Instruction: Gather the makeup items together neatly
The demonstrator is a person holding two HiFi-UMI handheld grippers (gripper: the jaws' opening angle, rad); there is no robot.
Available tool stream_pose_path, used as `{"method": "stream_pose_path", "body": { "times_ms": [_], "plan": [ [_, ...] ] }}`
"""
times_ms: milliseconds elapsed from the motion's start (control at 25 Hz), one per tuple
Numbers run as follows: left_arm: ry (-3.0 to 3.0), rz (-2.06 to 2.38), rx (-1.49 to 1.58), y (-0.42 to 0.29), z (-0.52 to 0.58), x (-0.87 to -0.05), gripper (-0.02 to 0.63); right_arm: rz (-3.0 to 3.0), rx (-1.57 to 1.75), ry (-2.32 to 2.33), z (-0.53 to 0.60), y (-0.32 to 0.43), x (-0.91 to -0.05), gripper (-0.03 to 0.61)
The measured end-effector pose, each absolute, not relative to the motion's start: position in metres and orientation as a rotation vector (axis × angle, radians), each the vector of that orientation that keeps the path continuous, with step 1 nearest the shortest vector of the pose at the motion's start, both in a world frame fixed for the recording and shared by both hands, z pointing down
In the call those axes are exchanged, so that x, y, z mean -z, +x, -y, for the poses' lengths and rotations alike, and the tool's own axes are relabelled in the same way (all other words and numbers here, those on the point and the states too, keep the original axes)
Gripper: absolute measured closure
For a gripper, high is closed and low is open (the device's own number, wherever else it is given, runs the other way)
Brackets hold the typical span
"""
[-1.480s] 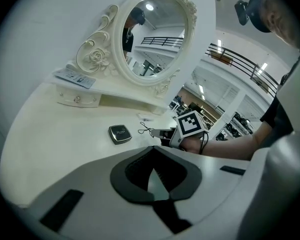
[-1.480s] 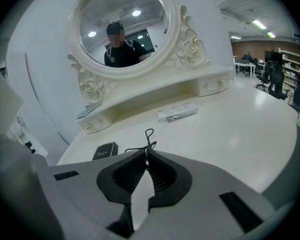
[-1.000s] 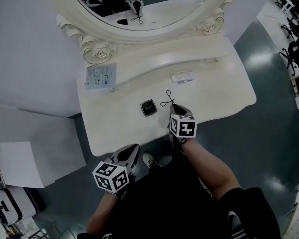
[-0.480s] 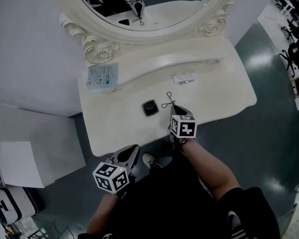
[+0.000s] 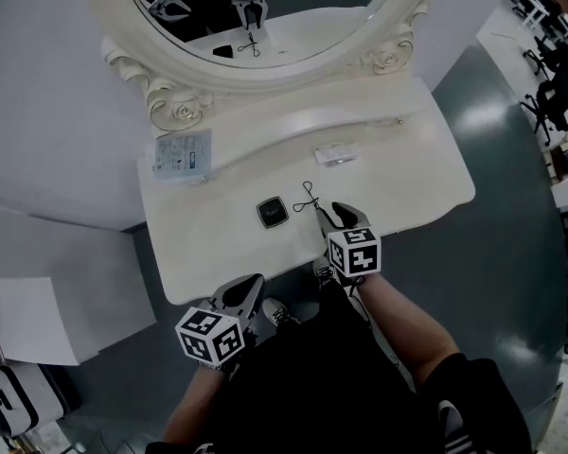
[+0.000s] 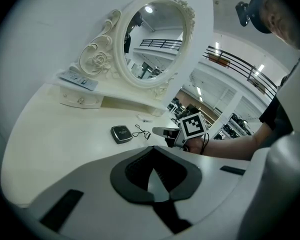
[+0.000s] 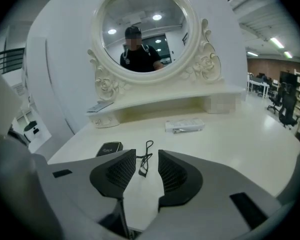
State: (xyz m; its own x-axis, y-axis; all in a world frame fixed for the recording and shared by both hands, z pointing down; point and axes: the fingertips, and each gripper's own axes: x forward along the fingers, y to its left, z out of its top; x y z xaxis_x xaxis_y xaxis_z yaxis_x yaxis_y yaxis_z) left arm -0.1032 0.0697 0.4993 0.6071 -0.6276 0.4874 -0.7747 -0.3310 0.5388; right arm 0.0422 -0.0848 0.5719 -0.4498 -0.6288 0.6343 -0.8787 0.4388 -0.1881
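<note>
Beside the compact [image 5: 271, 213] the curler [image 5: 308, 197] lies on the surface [image 5: 208, 244], its tail inside my right claw [image 7: 146, 160], whose jaws have just been opening, pads off it. I'd back straight out without snagging it. Left claw [image 6: 152, 166] closed, empty.

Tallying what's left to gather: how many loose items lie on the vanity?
4: black compact at centre; eyelash curler just right of it; white packet behind them; pale packet on the raised shelf's left end. None seem hidden.
</note>
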Motion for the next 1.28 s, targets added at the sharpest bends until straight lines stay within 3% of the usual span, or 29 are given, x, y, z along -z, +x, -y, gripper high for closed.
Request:
{"method": "stream_pose_path", "body": {
  "times_ms": [440,1280],
  "plan": [
    [2.054,1.121,-0.208,-0.066,-0.04,-0.497,0.606,2.209,-0.289,0.859,0.157,0.104,-0.573,0.422],
    [1.848,1.32,-0.134,-0.021,0.008,-0.518,0.606,2.103,-0.016,0.003,0.203,0.081,-0.621,0.42]
  ]
}}
